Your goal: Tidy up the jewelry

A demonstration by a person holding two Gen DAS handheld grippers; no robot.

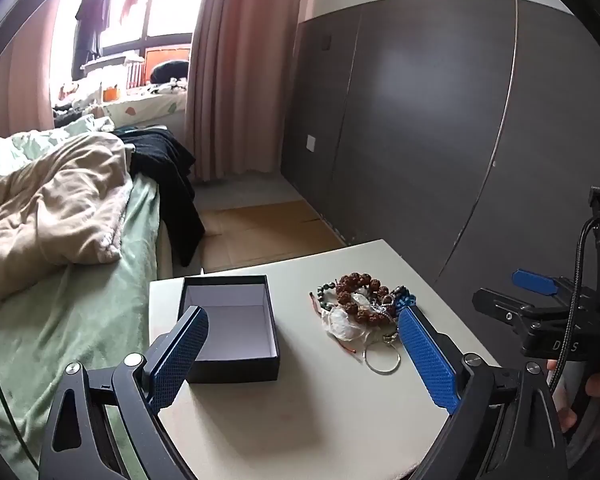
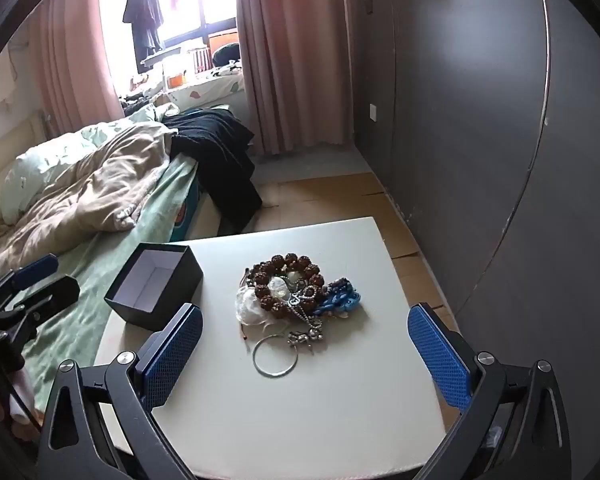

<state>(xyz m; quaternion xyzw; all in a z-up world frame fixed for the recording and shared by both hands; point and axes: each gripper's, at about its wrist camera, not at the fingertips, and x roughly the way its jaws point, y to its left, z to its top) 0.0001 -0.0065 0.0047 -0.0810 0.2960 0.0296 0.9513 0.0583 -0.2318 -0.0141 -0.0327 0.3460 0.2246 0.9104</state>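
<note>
A pile of jewelry [image 1: 360, 304] lies on a small white table [image 1: 300, 408]: a brown bead bracelet [image 2: 288, 280], a blue chain [image 2: 340, 300], a silver ring hoop [image 2: 275, 356] at the pile's near edge and a clear pouch [image 2: 250, 306]. An open black box [image 1: 230, 326] with a white empty inside stands left of the pile, also in the right wrist view [image 2: 154, 290]. My left gripper [image 1: 302, 344] is open above the table's near part, between box and pile. My right gripper [image 2: 304, 346] is open, just short of the hoop.
A bed [image 1: 60, 240] with rumpled beige and green covers touches the table's left side. Dark wall panels [image 1: 420, 120] stand to the right. Cardboard sheets [image 1: 260, 232] cover the floor beyond the table. Pink curtains [image 2: 292, 60] and a window are at the back.
</note>
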